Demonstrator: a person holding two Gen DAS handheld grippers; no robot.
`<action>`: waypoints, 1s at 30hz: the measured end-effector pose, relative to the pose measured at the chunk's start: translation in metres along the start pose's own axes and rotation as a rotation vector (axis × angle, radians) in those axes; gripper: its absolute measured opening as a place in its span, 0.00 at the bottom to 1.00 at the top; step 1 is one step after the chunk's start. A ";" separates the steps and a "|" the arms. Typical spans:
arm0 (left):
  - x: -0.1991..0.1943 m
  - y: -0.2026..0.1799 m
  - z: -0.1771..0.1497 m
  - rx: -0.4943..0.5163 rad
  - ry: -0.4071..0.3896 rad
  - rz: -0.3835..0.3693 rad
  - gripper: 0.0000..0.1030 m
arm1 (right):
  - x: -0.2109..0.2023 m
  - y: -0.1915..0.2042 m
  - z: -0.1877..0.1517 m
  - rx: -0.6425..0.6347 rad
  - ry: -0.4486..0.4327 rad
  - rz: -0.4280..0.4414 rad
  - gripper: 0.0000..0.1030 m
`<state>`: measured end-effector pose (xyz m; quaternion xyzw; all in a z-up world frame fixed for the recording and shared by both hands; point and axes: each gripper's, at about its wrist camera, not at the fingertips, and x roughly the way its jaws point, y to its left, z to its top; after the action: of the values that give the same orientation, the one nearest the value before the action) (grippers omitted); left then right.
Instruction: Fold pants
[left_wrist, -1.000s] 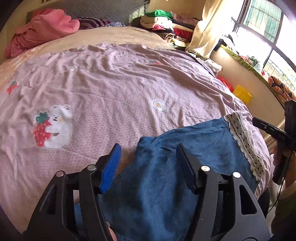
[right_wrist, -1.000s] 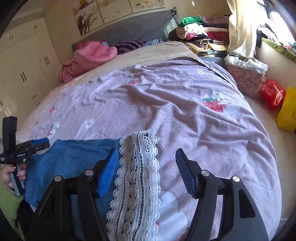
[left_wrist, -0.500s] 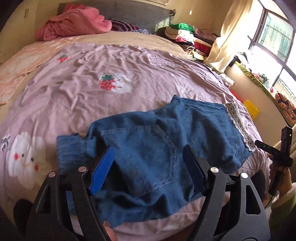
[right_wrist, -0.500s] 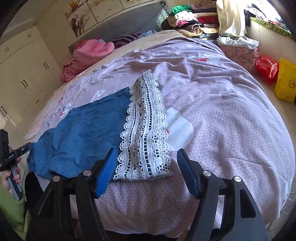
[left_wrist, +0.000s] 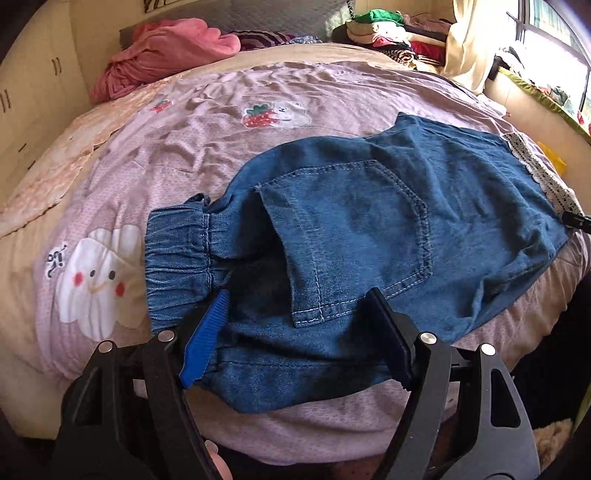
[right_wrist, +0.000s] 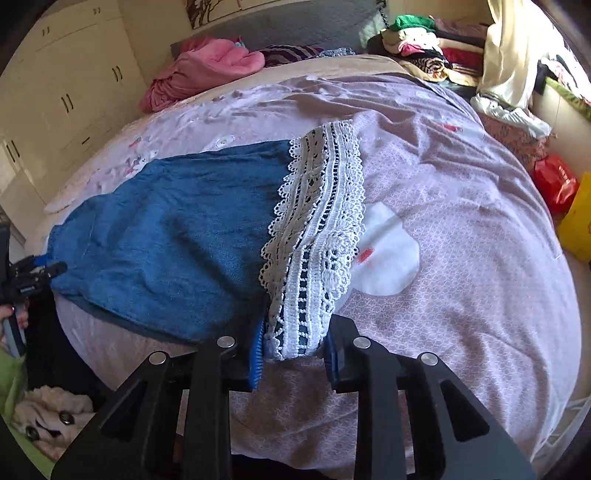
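Note:
Blue denim pants (left_wrist: 369, 221) lie flat across the near edge of the bed, back pocket (left_wrist: 351, 240) up, elastic waistband (left_wrist: 177, 251) at the left, white lace hem (right_wrist: 317, 229) at the right. My left gripper (left_wrist: 295, 332) is open over the waist end, and denim spans the gap between its fingers. My right gripper (right_wrist: 295, 350) is closing, and the near end of the lace hem sits bunched between its pads, touching both. In the right wrist view the left gripper (right_wrist: 33, 273) shows at the far left. The right gripper's tip (left_wrist: 576, 221) shows at the left wrist view's right edge.
The pants rest on a mauve cartoon-print bedcover (left_wrist: 184, 129). A pink blanket (left_wrist: 166, 48) and a pile of folded clothes (left_wrist: 388, 33) sit at the bed's head. Wardrobe doors (right_wrist: 74, 92) stand to the left. Red (right_wrist: 554, 181) and yellow (right_wrist: 580, 221) bags stand on the floor.
The left gripper swung along the pants to the waistband end and spread its jaws wider. The right gripper dropped to the near end of the lace hem and closed on it.

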<state>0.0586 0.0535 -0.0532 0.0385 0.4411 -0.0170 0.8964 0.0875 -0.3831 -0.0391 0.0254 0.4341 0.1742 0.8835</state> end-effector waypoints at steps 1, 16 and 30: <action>0.000 0.006 -0.001 -0.003 0.002 0.005 0.66 | 0.000 0.001 0.000 -0.006 -0.001 -0.004 0.23; -0.016 -0.005 -0.006 0.051 -0.032 -0.025 0.70 | -0.005 -0.006 -0.009 0.124 -0.027 -0.088 0.49; -0.076 -0.072 0.053 0.142 -0.189 -0.234 0.90 | -0.074 0.012 -0.033 0.211 -0.157 -0.033 0.68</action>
<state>0.0493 -0.0230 0.0349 0.0481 0.3540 -0.1560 0.9209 0.0166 -0.3996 -0.0016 0.1244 0.3798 0.1104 0.9100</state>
